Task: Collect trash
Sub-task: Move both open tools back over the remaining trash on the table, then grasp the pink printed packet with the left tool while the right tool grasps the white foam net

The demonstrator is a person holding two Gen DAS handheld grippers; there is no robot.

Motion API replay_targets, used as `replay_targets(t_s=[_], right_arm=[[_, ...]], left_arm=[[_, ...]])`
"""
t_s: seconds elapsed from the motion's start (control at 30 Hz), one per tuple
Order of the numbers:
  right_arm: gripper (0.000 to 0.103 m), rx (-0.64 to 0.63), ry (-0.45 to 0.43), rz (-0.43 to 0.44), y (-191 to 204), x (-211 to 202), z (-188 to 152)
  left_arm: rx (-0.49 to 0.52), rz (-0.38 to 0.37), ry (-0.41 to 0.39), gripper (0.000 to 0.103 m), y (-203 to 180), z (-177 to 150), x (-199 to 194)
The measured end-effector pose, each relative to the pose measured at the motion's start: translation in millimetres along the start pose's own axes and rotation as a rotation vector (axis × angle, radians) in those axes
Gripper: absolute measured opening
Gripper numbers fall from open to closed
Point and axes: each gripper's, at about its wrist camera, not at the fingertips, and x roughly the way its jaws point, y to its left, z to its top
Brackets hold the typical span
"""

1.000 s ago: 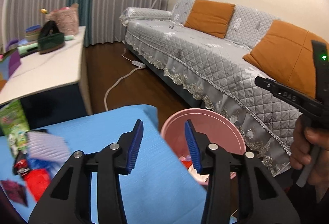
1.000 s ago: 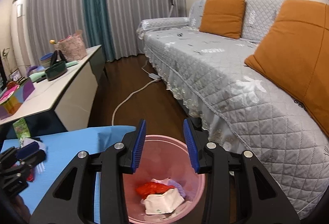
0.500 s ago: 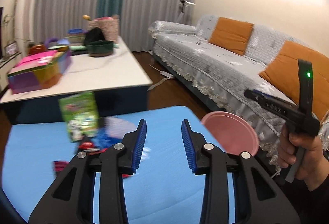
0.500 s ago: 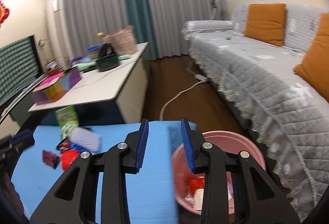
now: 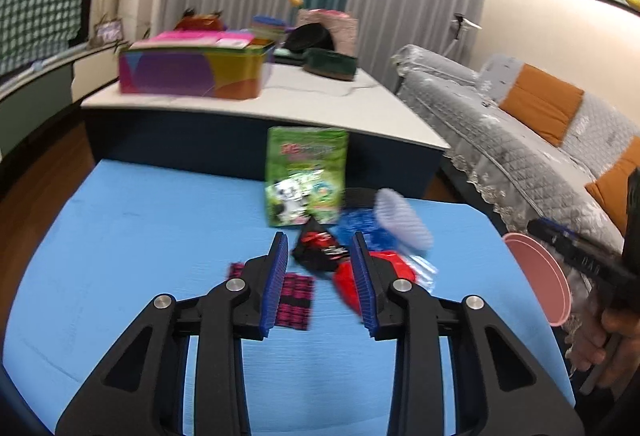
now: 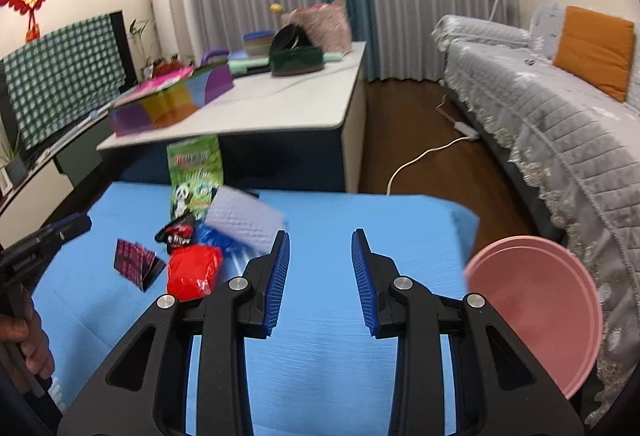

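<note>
wrappers [image 6: 192,272] on mat [image 6: 320,356], bin [image 6: 536,316] right

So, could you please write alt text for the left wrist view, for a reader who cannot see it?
The open left gripper hovers over a blue mat, its fingers aimed at a cluster of wrappers: a black and red packet, a red wrapper and a green snack bag. A pink bin sits at the mat's right edge.

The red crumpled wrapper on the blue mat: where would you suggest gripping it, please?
Probably across the raised, bunched middle of the red wrapper, coming down from above with the open left hand-held gripper. It lies loosely crumpled, with the black packet close beside it.
</note>
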Motion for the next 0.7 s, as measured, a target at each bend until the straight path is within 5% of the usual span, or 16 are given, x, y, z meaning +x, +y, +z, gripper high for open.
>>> replay_targets(t_s=[0.23, 0.4, 0.7], right_arm=[[0.034, -0.015, 0.067, 0.030, 17, 47, -8], [0.051, -0.058, 0.087, 0.042, 27, 73, -1], [0.057, -0.184, 0.134, 0.059, 49, 113, 3]], left_arm=[[-0.076, 0.064, 0.047, 0.033, 34, -7, 22], [-0.108, 0.095, 0.103, 0.051, 47, -11, 42], [-0.127, 0.094, 0.163, 0.052, 57, -22, 62]])
